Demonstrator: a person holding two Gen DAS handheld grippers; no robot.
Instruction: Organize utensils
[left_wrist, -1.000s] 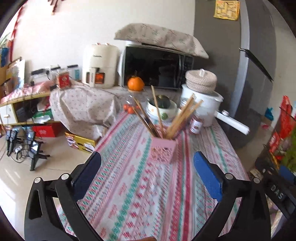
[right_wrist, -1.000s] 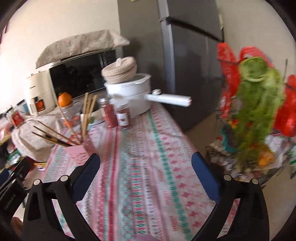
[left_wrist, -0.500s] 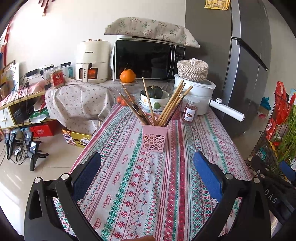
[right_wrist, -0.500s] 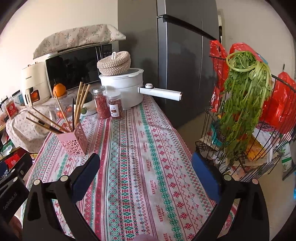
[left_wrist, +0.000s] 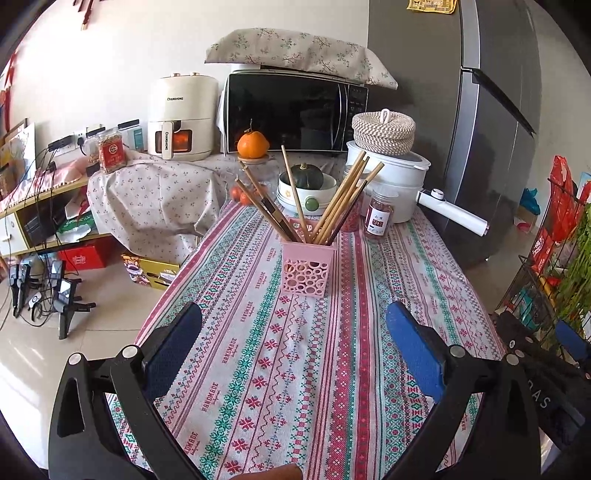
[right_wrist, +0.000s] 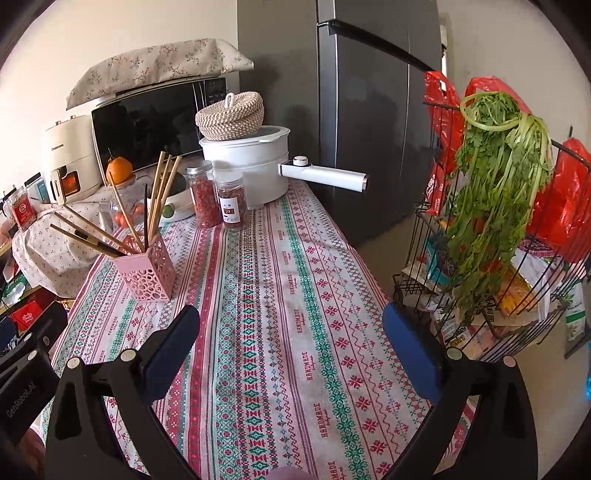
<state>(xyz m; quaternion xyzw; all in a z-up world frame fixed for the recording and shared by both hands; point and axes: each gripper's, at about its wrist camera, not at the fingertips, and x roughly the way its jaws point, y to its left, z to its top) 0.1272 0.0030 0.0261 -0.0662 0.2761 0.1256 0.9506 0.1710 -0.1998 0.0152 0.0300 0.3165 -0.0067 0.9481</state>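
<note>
A pink perforated holder (left_wrist: 306, 268) stands upright on the patterned tablecloth (left_wrist: 258, 369), with several wooden chopsticks (left_wrist: 343, 199) fanning out of it. In the right wrist view the same holder (right_wrist: 147, 271) sits at the left with its chopsticks (right_wrist: 162, 192) leaning left and up. My left gripper (left_wrist: 293, 325) hangs open over the cloth, short of the holder and centred on it, with nothing between its fingers. My right gripper (right_wrist: 290, 328) is open too, above the middle of the cloth, to the right of the holder. The left tool's body (right_wrist: 26, 373) shows at that view's left edge.
Behind the holder stand two spice jars (right_wrist: 218, 201), a white electric pot (right_wrist: 255, 166) with a long handle and woven lid, a bowl with a squash (left_wrist: 306, 184), a microwave (left_wrist: 291, 110) and an air fryer (left_wrist: 181, 118). A wire rack with greens (right_wrist: 495, 206) borders the table's right side.
Both views have steadied and pulled back and up from the table; the holder now sits lower and sharper in the left view. Both grippers stayed open and empty.
</note>
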